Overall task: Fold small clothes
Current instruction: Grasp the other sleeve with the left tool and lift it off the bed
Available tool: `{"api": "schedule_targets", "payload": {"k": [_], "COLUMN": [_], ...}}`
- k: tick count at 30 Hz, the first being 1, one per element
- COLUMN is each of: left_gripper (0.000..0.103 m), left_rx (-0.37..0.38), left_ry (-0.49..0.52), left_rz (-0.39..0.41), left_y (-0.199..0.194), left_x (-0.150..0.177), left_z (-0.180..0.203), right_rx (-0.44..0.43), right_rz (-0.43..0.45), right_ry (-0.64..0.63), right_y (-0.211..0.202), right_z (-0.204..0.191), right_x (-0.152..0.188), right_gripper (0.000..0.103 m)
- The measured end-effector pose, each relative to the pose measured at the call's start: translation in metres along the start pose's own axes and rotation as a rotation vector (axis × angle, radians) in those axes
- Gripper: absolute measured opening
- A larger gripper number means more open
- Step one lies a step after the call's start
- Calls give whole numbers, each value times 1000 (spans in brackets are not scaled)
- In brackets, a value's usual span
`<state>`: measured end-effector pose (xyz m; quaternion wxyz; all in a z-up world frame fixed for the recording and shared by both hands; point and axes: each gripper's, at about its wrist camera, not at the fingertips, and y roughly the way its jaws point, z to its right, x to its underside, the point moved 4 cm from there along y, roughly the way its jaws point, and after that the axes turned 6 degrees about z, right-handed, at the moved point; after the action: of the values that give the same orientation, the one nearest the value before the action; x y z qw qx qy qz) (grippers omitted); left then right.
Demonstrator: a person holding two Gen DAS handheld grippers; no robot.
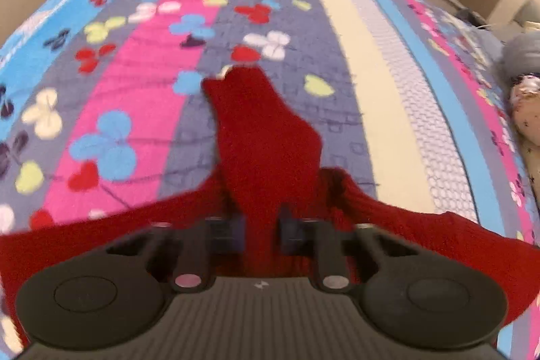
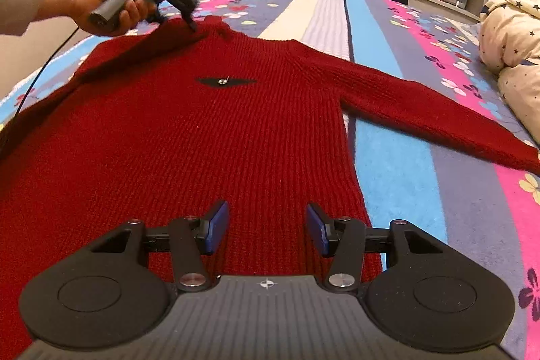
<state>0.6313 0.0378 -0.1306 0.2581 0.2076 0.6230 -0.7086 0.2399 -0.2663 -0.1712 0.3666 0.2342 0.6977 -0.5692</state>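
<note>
on the striped floral bedspread [image 2: 398,157], the left gripper [image 2: 192,26] pinches the red ribbed knit sweater [image 2: 236,130] collar at eleven o'clock; the right gripper [image 2: 266,231] hovers half-open, empty, over the hem, likely next to grip for folding

A dark red ribbed knit sweater [image 2: 209,137] lies flat and face up on the bed, a small black patch on its chest, one sleeve stretched out sideways. Its neck end is bunched and lifted slightly, pinched into a raised fold.
</note>
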Motion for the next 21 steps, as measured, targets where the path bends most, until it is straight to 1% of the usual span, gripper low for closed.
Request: {"api": "schedule_targets", "payload": {"k": [2,3,5,6,8,9,10,11,12,13,14,16,18,19,21], "left_gripper": [14,14,14,14,14,14,14,14,14,16,17,22,22,22,22], "left_rx": [-3,-25,-84,-129,-270,-334,-402,-445,-477,-492,-481,-428,-391,-380,-365], "left_ry": [35,39,-16,-57,-143,-185,-241,-283,-329,-388,-464,-583,-650,-667,-677], "left_rz": [83,126,191,228,326,361,396,412,411,394,368,322,292,292,325], "left_y": [-25,-41,-74,-93,-136,-157,-179,-193,-206,-216,-224,-232,-237,-239,-246], "left_x": [-7,-9,-7,-3,13,26,45,62,81,101,122,155,181,189,198], "left_z": [-13,-27,-70,-99,-165,-197,-233,-259,-285,-312,-336,-366,-379,-380,-377], "right_rx": [6,14,21,26,34,39,43,46,49,52,56,64,72,75,81], "right_rz": [-25,-39,-49,-49,-53,-56,-57,-57,-58,-59,-60,-60,-59,-59,-59], "right_ry": [-7,-15,-32,-42,-56,-61,-64,-68,-71,-76,-80,-90,-100,-103,-102], "right_y": [5,8,10,10,10,10,10,10,10,10,9,9,9,9,11], "right_z": [0,-1,-3,-4,-6,-6,-7,-7,-8,-9,-9,-10,-11,-11,-12], "right_x": [4,5,7,8,9,10,10,11,11,11,11,13,14,14,14], "right_gripper": [53,53,53,53,53,53,53,53,53,53,53,53,53,53,54]}}
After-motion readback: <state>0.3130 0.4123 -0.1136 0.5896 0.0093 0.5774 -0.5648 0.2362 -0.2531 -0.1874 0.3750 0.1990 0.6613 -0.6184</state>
